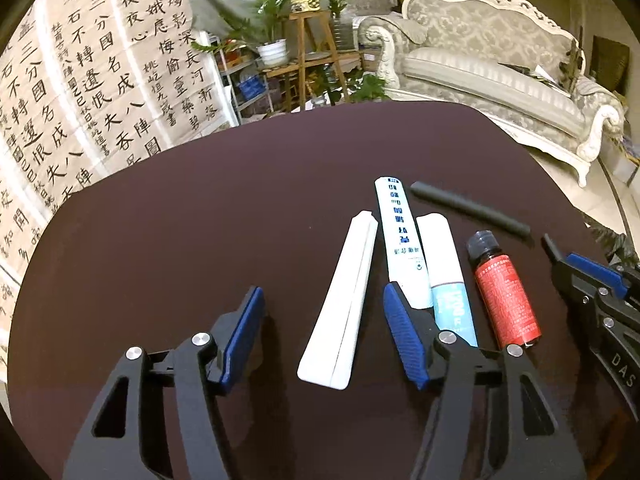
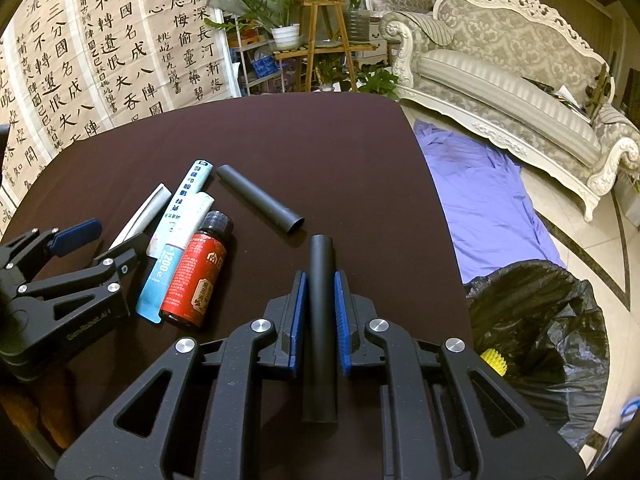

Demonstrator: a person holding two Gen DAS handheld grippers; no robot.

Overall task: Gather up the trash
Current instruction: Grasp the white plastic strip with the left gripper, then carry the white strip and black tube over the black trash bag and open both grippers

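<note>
Left wrist view: dark brown table [image 1: 200, 208]; left gripper [image 1: 320, 320] with blue pads apart, a white folded wrapper [image 1: 340, 304] lying between them, untouched. Beside it toward the right edge lie a white printed sachet [image 1: 398, 236], a white and light-blue sachet [image 1: 446, 276], a red-labelled bottle [image 1: 506, 300] on its side and a black tube [image 1: 472, 208] nearer the far edge. Right wrist view: right gripper [image 2: 320, 316] clamped on a second black tube [image 2: 320, 320], held lengthwise between the pads above the table's near right part. A black trash bag [image 2: 540, 320] stands open on the floor off the right edge, a yellow item [image 2: 494, 361] inside; purple cloth [image 2: 480, 200] lies beyond it.
</note>
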